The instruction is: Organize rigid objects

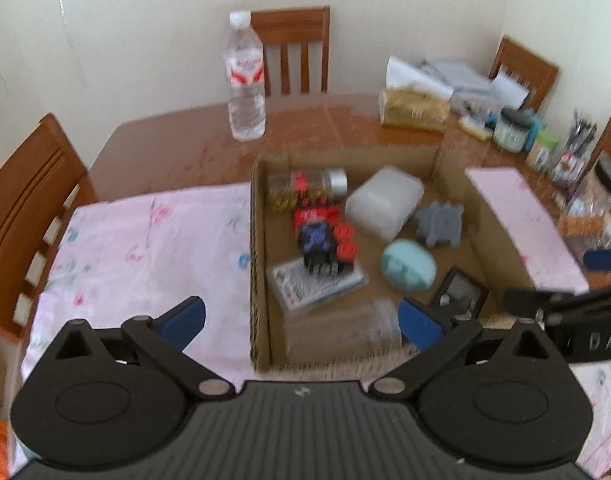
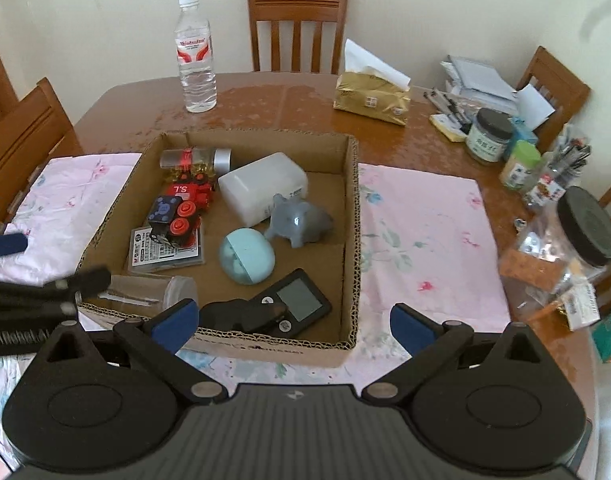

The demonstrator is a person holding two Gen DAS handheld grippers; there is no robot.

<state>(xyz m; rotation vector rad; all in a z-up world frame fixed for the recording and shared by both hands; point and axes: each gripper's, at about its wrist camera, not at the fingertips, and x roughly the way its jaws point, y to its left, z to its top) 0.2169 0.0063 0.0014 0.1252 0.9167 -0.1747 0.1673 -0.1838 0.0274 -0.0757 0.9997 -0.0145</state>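
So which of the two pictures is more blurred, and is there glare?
Left wrist view: motion blur smears the cardboard box and the clear jar. Right wrist view: sharper, the toy elephant reads clearly; window glare whitens the wooden table. Both bend at the edges.

Cream wall (image 2: 425,8), wooden chairs (image 2: 297,28), brown table (image 2: 289,108)

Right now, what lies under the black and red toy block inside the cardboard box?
The black and red toy block sits on a flat clear plastic case. The case's printed label is partly covered, and what lies beneath the case cannot be seen.
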